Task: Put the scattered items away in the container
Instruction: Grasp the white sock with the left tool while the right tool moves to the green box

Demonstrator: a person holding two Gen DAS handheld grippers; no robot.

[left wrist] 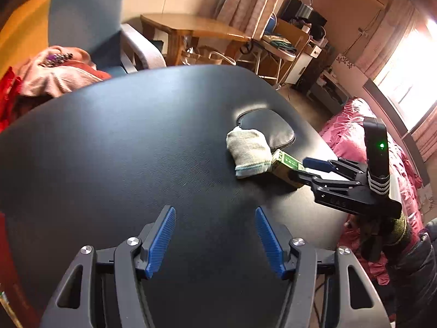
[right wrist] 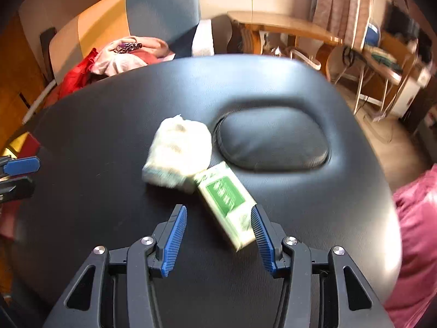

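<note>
Left gripper (left wrist: 215,242): jaws stand apart over bare black padding, nothing between the blue pads (left wrist: 161,242). It points down at the bench (left wrist: 123,142), a black padded surface with an oval inset cushion (left wrist: 269,129) near its far end.

Right gripper (right wrist: 218,239): jaws apart, no pad pressing on anything. A green-and-cream box (right wrist: 226,202) lies flat on the bench, tilted on the diagonal; its near end sits between the fingertips, close against the right-hand pad (right wrist: 262,239) (touching or just beside it, cannot tell, the frame is blurred). The left-hand pad is well clear of the box.

A rolled pale sock (right wrist: 177,154) lies just beyond the jaws, ahead and a little left, touching the far end of the box and sitting right beside the cushion's edge.

From the left wrist view, the right gripper (left wrist: 303,168) shows ahead and to the right of the left jaws, its fingertips on either side of the box (left wrist: 285,166), with the sock (left wrist: 250,151) just past them. A gloved hand (left wrist: 382,232) holds that gripper from below.

From the right wrist view, the tips of the left gripper (right wrist: 19,175) show at the far left edge.

Behind the bench: a blue-grey chair (left wrist: 87,19), a heap of pink and red clothes (left wrist: 52,73), a wooden table (left wrist: 191,28). Pink bedding (left wrist: 349,134) lies off to the right. No container in either view.
</note>
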